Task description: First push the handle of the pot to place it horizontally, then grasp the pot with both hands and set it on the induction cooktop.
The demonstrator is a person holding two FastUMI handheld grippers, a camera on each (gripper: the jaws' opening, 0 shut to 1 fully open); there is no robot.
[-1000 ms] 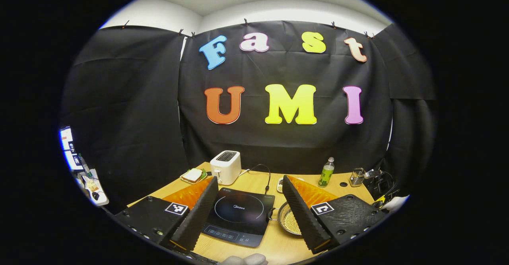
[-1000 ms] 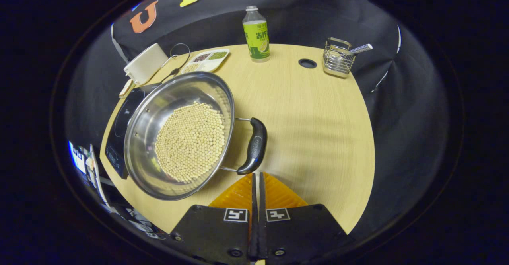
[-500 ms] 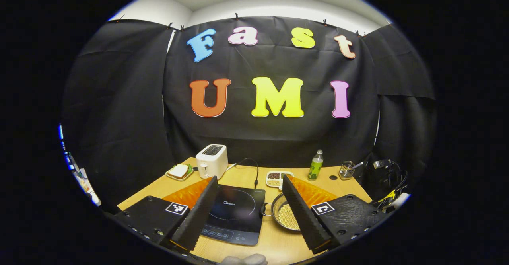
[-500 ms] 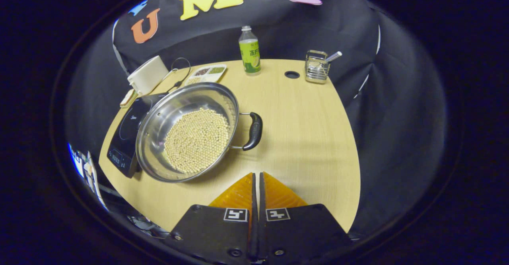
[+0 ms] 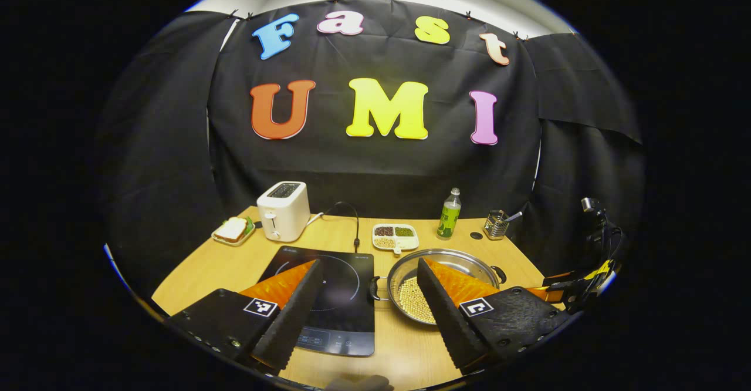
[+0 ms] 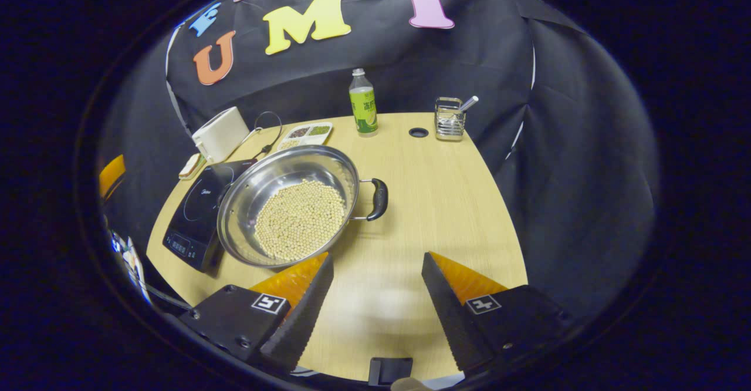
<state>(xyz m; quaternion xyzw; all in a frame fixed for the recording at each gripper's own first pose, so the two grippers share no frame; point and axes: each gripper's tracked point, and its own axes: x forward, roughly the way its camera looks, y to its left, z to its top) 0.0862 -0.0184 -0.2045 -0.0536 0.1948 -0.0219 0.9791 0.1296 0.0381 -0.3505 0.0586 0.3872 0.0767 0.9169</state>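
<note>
A steel pot (image 6: 276,171) holding pale beans stands on the wooden table (image 6: 446,203), just right of the black induction cooktop (image 6: 196,209). Its black right handle (image 6: 378,199) points toward the bare side of the table. My right gripper (image 6: 376,257) is open above the table, short of that handle, with nothing between its fingers. In the left gripper view the pot (image 5: 405,273) and the cooktop (image 5: 340,285) lie side by side, and a small handle (image 5: 374,288) faces the cooktop. My left gripper (image 5: 368,263) hangs open above the table's near edge, holding nothing.
Along the back of the table stand a white toaster (image 6: 220,134), a divided dish of beans (image 6: 306,134), a green bottle (image 6: 364,103) and a wire holder (image 6: 450,119). A sandwich plate (image 5: 233,229) sits at the far left. A cable runs from the cooktop.
My right gripper has opened from shut and drawn back from the pot's handle. My left gripper has pulled back and tilted down, bringing more of the table into sight.
</note>
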